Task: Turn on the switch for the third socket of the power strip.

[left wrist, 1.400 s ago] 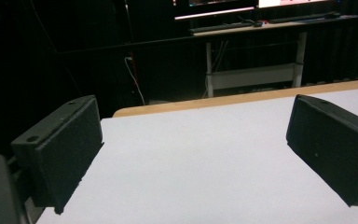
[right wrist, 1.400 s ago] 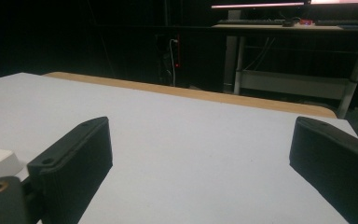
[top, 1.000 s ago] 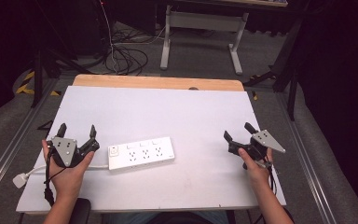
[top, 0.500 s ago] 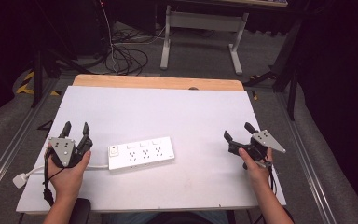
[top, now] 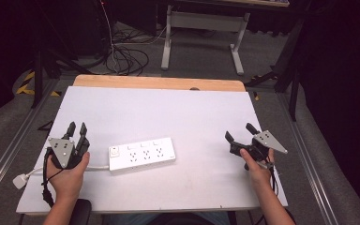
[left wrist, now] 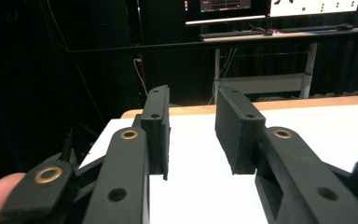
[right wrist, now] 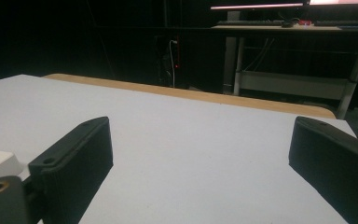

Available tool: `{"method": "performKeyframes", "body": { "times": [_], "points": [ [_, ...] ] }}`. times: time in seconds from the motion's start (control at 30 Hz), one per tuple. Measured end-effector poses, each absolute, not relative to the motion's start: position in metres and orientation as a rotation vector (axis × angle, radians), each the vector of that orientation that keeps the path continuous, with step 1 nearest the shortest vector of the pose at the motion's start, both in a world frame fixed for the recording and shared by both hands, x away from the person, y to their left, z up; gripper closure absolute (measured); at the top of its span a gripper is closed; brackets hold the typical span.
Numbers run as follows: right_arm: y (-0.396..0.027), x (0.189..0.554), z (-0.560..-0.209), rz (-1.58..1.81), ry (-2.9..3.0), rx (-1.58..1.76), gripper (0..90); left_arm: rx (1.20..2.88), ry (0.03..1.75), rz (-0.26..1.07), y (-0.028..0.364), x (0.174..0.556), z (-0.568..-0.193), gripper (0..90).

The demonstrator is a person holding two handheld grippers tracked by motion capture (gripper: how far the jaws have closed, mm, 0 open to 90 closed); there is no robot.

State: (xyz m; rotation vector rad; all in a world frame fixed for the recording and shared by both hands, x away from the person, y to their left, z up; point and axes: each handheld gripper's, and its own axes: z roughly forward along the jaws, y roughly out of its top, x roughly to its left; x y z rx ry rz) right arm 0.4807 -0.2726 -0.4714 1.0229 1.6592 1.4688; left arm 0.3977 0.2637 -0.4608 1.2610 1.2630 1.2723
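White plastic, long and flat, the power strip (top: pixel 142 153) lies near the front middle of the table (top: pixel 178 112), with a switch at its left end, rows of sockets along the top, and a white cord running left to a plug (top: pixel 19 181). Just beside its left end, the left gripper (top: pixel 77 129) has been closing its jaws, a narrow gap left with nothing between them. Well apart, the right gripper (top: pixel 239 132) stands spread wide and empty.

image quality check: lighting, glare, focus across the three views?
High view: white table evenly lit, no glare, dark surroundings, power strip soft. Left gripper view: left gripper jaws sharp, bright monitors behind. Right gripper view: right gripper jaws dim, slightly soft.
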Motion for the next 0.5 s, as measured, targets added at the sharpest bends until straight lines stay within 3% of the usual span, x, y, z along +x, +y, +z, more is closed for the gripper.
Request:
{"method": "performKeyframes", "body": {
  "times": [0.5],
  "points": [
    [-0.2724,0.4801,-0.4711,1.464,1.661,1.020,6.9,1.268,1.244,1.280,0.2645,0.3954,-0.4586,86.2]
  ]
}}
